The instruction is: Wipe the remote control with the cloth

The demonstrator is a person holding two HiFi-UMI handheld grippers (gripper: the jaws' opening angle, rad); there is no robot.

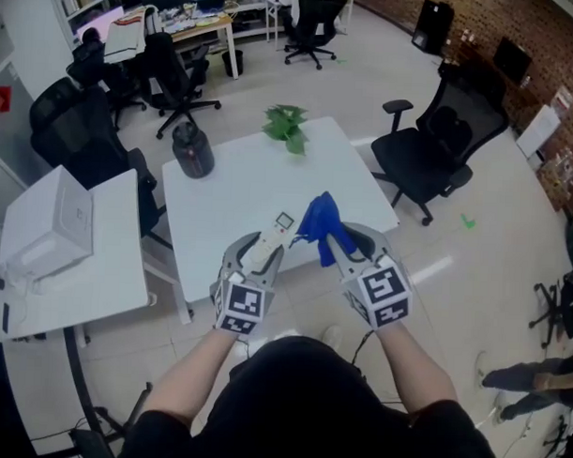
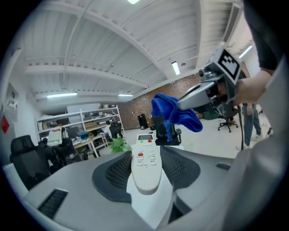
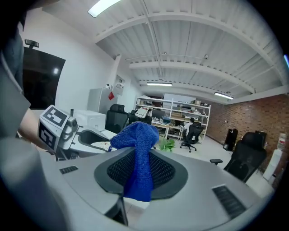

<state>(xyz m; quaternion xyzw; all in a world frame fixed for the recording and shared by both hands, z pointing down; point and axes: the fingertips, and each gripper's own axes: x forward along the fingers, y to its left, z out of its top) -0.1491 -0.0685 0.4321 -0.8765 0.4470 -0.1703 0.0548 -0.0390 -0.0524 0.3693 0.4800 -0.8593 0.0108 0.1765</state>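
Left gripper (image 1: 262, 249) is clamped on a white plastic remote control (image 2: 145, 155), with the jaws pressing its long sides at the lower end. The button face is up and the display end sticks out past the jaws. Right gripper (image 3: 141, 171) is pinched tight on a blue knitted cloth (image 3: 135, 135); a bunched wad stands out beyond the jaws and a tail hangs below.

Both are held in the air over the near edge of a white table (image 1: 241, 184). The cloth wad is just beside the remote's display end; I can't tell if they touch.

Handling, as judged:
- **Remote:** stiff, light, smooth shell. It is likely slippery under sideways rubbing and could pivot or slide in the jaws. The side grip low on the body looks right, since it leaves the buttons and screen free to wipe.
- **Cloth:** soft, limp, very light, with no breakage risk. It folds away under pressure, so wipe with the bunched wad and keep it pinched close behind that wad.
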